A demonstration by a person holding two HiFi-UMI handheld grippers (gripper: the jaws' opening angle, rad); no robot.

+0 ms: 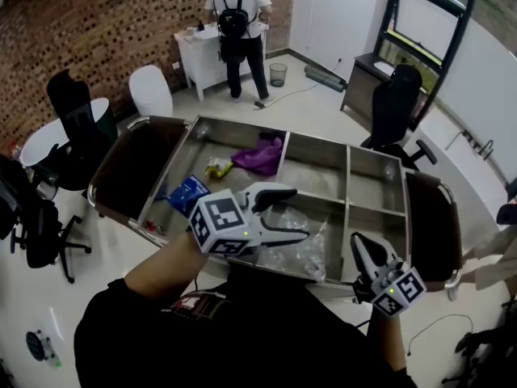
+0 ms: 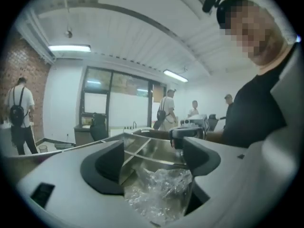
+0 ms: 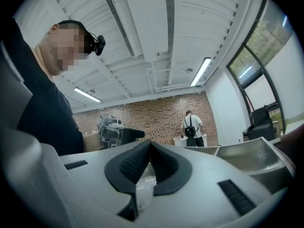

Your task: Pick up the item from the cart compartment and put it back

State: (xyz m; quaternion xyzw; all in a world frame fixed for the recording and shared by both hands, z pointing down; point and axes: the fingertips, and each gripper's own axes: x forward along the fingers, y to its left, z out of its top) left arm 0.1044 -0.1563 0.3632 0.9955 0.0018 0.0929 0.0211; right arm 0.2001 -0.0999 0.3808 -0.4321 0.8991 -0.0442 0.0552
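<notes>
A crumpled clear plastic bag (image 1: 300, 247) lies in the near middle compartment of the steel cart (image 1: 349, 186). My left gripper (image 1: 297, 213) hovers just over the bag's left side, jaws spread. In the left gripper view the bag (image 2: 161, 194) shows between and below the left gripper (image 2: 154, 148) jaws, and the pads do not press on it. My right gripper (image 1: 359, 241) is at the cart's near edge, right of the bag, pointing toward it. In the right gripper view the right gripper (image 3: 150, 144) has its tips meeting, and a bit of the bag (image 3: 145, 189) shows behind the gap below them.
A purple cloth (image 1: 260, 153), a yellow item (image 1: 216, 166) and a blue packet (image 1: 187, 192) lie in the cart's left compartments. Brown padded ends (image 1: 133, 168) flank the cart. Office chairs (image 1: 77, 128) stand around. A person with a backpack (image 1: 237, 23) stands at a white desk behind.
</notes>
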